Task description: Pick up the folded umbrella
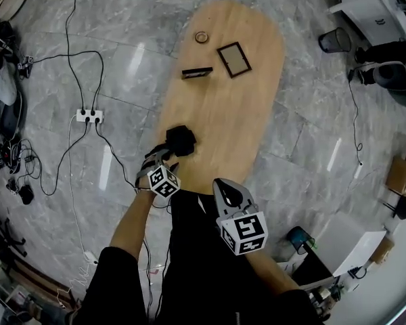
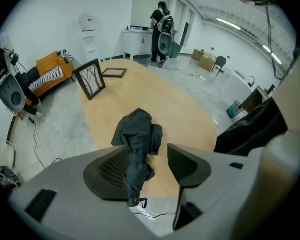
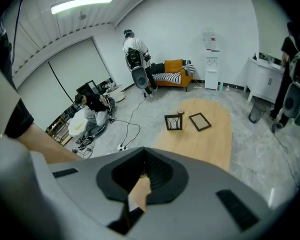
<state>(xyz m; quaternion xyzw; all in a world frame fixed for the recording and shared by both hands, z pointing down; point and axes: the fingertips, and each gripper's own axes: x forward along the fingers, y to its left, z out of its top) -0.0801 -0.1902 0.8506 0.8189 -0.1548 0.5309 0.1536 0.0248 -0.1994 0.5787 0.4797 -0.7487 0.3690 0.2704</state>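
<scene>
grey marble floor surrounds a long oval wooden table [image 1: 237, 114], with cables and a power strip [image 1: 89, 116] off to its left. the folded umbrella [image 1: 179, 141], black and crumpled, lies at the near end of the table, with its handle end jutting just past the edge. the left gripper [image 1: 166, 156] hangs over it, pointing steeply down, jaws wide apart; the umbrella runs between them and a clear gap shows beside the right pad, so it isn't clamped. the right gripper [image 1: 224, 189] hovers nearer the person, jaws drawn together on nothing. a standing frame [image 1: 197, 72] and a flat frame [image 1: 234, 59] sit at the far end.
</scene>
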